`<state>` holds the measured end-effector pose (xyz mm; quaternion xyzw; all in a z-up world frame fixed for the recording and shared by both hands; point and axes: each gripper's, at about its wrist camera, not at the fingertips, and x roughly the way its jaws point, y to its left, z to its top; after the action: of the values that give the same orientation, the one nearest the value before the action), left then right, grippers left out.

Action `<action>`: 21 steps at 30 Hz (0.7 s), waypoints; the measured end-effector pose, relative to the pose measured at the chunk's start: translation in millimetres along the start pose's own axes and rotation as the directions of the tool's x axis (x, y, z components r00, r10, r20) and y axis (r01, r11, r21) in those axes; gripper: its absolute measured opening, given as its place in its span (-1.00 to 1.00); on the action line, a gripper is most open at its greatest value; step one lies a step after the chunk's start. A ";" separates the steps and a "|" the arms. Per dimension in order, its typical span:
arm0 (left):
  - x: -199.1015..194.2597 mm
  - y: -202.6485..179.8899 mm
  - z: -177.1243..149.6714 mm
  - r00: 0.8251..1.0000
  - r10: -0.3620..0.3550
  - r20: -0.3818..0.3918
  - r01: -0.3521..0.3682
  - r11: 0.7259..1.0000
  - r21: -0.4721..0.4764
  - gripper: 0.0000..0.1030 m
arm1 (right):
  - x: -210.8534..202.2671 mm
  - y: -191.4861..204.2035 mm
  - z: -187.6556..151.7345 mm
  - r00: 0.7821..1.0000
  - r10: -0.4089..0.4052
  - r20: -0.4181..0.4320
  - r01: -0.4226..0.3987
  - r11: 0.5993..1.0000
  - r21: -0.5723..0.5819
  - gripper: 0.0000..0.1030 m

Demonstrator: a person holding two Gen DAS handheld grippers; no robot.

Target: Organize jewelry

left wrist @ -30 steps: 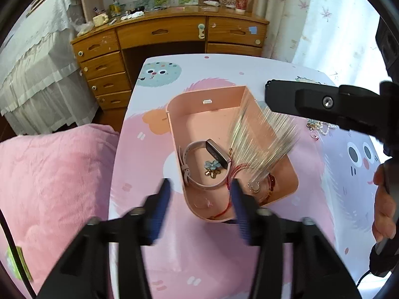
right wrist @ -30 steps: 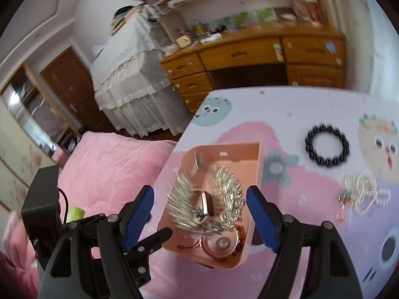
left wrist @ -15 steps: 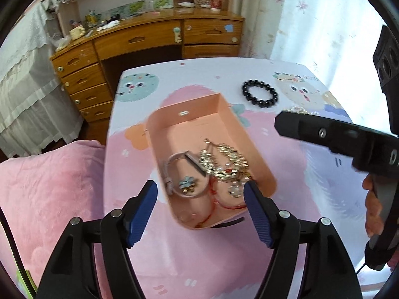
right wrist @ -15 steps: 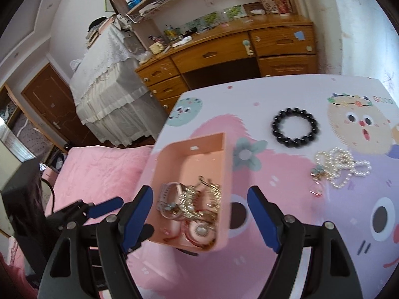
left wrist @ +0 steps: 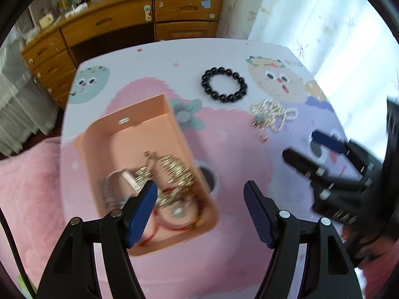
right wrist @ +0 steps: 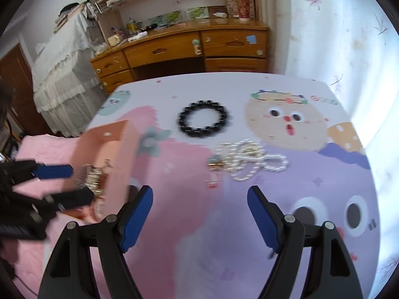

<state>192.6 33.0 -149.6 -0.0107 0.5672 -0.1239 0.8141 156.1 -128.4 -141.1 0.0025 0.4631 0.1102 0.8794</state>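
Note:
An open pink tray (left wrist: 129, 134) on the cartoon-print table holds a gold tassel necklace (left wrist: 174, 172), a pink watch (left wrist: 112, 186) and a red cord bracelet (left wrist: 174, 226). My left gripper (left wrist: 200, 186) hovers open over the tray's near right corner, nothing between its blue pads. A black bead bracelet (right wrist: 203, 119) and a heap of pearl necklace (right wrist: 249, 159) lie loose on the table, a small red charm (right wrist: 212, 183) beside the pearls. My right gripper (right wrist: 200, 190) is open and empty, just short of the pearls. In the left wrist view it (left wrist: 300, 144) sits at the right.
A wooden desk with drawers (right wrist: 174, 47) stands beyond the table's far edge. A pink blanket (left wrist: 30, 186) lies along the table's left side. A pale curtain (right wrist: 336, 37) hangs at the right. The left gripper (right wrist: 79, 183) shows over the tray (right wrist: 109, 137) in the right wrist view.
The gold necklace, dangling and swinging a second ago, now lies in the tray. The left jaws have widened. Both grippers have swung right, the right one away from the tray toward the pearls.

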 end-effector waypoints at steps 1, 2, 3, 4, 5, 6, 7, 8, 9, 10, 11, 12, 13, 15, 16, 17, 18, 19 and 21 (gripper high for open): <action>1.8 -2.6 5.9 1.000 -0.011 -0.007 0.011 1.000 -0.012 0.36 | 2.2 -5.3 -0.6 1.000 -0.014 0.002 0.014 1.000 -0.003 0.52; 3.4 -5.0 12.1 1.000 -0.017 -0.013 0.017 1.000 -0.022 0.37 | 5.1 -10.4 -0.9 1.000 -0.025 0.002 0.025 1.000 -0.003 0.52; 6.0 -9.2 22.3 1.000 -0.022 -0.022 0.022 0.999 -0.036 0.41 | 7.7 -15.4 -1.0 0.999 -0.035 0.002 0.035 0.999 -0.002 0.52; 8.5 -12.3 30.2 0.999 -0.026 -0.029 0.024 0.999 -0.045 0.45 | 11.0 -20.7 -1.1 0.999 -0.044 0.002 0.044 0.999 0.005 0.52; 11.5 -15.6 38.9 0.999 -0.027 -0.039 0.025 0.998 -0.055 0.53 | 13.7 -26.3 -1.3 0.999 -0.044 0.002 0.044 0.999 0.017 0.52; 14.2 -18.5 46.2 0.999 -0.027 -0.044 0.024 0.998 -0.064 0.56 | 16.0 -31.0 -1.6 0.999 -0.043 0.001 0.043 0.998 0.034 0.52; 17.4 -22.3 55.3 0.999 -0.025 -0.044 0.021 0.997 -0.074 0.57 | 20.6 -39.0 -0.9 0.999 -0.044 -0.001 0.044 0.996 0.071 0.52; 20.8 -26.1 65.0 0.999 -0.023 -0.037 0.020 0.996 -0.086 0.58 | 24.4 -45.0 -0.5 0.999 -0.046 -0.002 0.046 0.993 0.108 0.52; 24.8 -28.2 73.5 0.999 -0.021 -0.032 0.018 0.995 -0.098 0.60 | 27.8 -50.2 0.4 0.999 -0.046 -0.002 0.045 0.989 0.138 0.52; 28.0 -29.7 80.9 0.999 -0.018 -0.028 0.015 0.994 -0.111 0.62 | 32.0 -55.6 1.0 0.999 -0.046 0.001 0.045 0.985 0.167 0.52; 32.7 -30.9 89.5 1.000 -0.017 -0.020 0.014 0.991 -0.135 0.66 | 35.2 -58.1 1.6 0.999 -0.054 0.003 0.053 0.982 0.182 0.52; 36.3 -30.3 95.9 1.000 -0.018 -0.013 0.016 0.988 -0.154 0.66 | 39.1 -60.3 2.4 0.998 -0.065 0.006 0.062 0.980 0.191 0.52; 41.3 -30.1 103.6 1.000 -0.024 0.004 0.025 0.984 -0.176 0.66 | 43.4 -62.7 2.6 0.997 -0.074 0.011 0.071 0.978 0.196 0.52; 51.8 -29.4 115.0 1.000 0.001 0.009 0.001 0.978 -0.207 0.66 | 51.3 -64.7 3.3 0.996 -0.093 0.009 0.090 0.976 0.196 0.52; 58.7 -29.5 120.8 1.000 0.027 0.009 -0.025 0.975 -0.221 0.66 | 54.1 -65.1 3.3 0.995 -0.096 0.012 0.092 0.977 0.191 0.52; 64.0 -29.3 124.7 0.999 0.046 0.006 -0.044 0.973 -0.229 0.66 | 55.2 -65.0 3.6 0.994 -0.108 0.021 0.102 0.978 0.183 0.52; 71.7 -28.8 129.2 0.998 0.069 0.001 -0.067 0.968 -0.242 0.66 | 55.7 -64.2 4.0 0.992 -0.124 0.038 0.116 0.979 0.169 0.52; 77.4 -28.6 131.8 0.997 0.076 -0.003 -0.075 0.966 -0.247 0.66 | 57.0 -63.1 5.1 0.990 -0.133 0.051 0.124 0.981 0.152 0.52; 90.7 -28.7 135.3 0.996 0.083 -0.015 -0.084 0.964 -0.251 0.66 | 62.1 -61.4 7.6 0.990 -0.134 0.046 0.128 0.984 0.123 0.52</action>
<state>342.0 -30.9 -180.4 -0.0895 0.5800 -0.0169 0.8095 208.0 -175.4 -193.9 0.0278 0.4439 0.0240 0.8953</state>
